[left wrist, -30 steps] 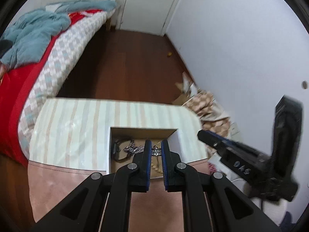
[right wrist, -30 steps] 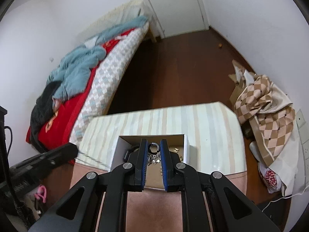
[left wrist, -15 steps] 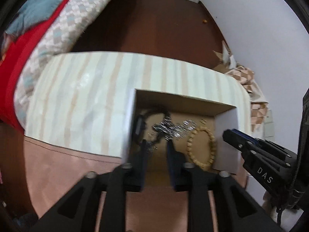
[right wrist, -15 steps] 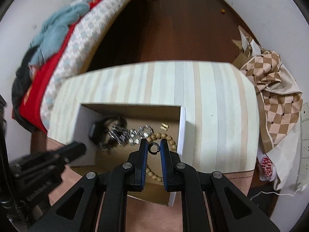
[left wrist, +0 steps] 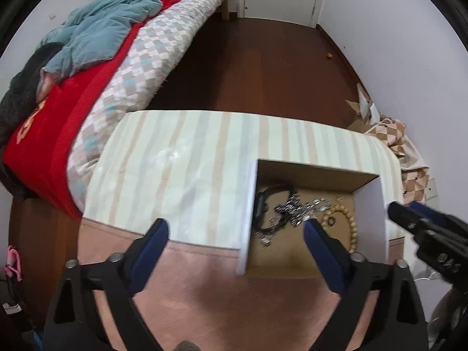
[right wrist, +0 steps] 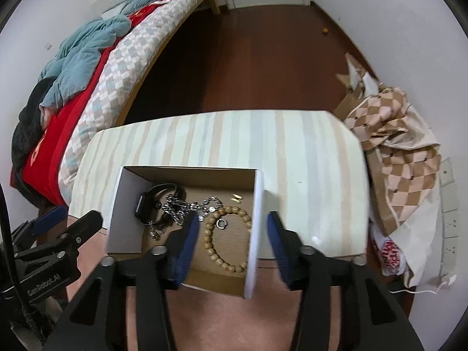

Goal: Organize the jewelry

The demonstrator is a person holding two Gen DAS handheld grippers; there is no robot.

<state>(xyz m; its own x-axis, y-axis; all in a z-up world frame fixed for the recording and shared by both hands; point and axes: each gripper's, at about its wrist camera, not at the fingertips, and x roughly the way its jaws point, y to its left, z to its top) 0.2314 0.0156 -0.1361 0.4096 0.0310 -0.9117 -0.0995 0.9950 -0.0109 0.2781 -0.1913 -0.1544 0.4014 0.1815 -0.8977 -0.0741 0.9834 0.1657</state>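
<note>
An open cardboard box with white outer walls sits on the striped table. Inside lie a black smart band, a silver chain, a wooden bead bracelet, a small silver ring inside the bracelet loop, and small gold earrings. My right gripper is open and empty over the box's right wall. My left gripper is open and empty, straddling the box's left wall.
The table has a striped cloth and a pink front part. A bed with red and blue covers stands to the left. A checkered bag lies on the floor at the right. Dark wood floor lies beyond.
Both grippers have opened. The ring held by my right gripper now lies in the box inside the bead bracelet. Both grippers have pulled back from the box.
</note>
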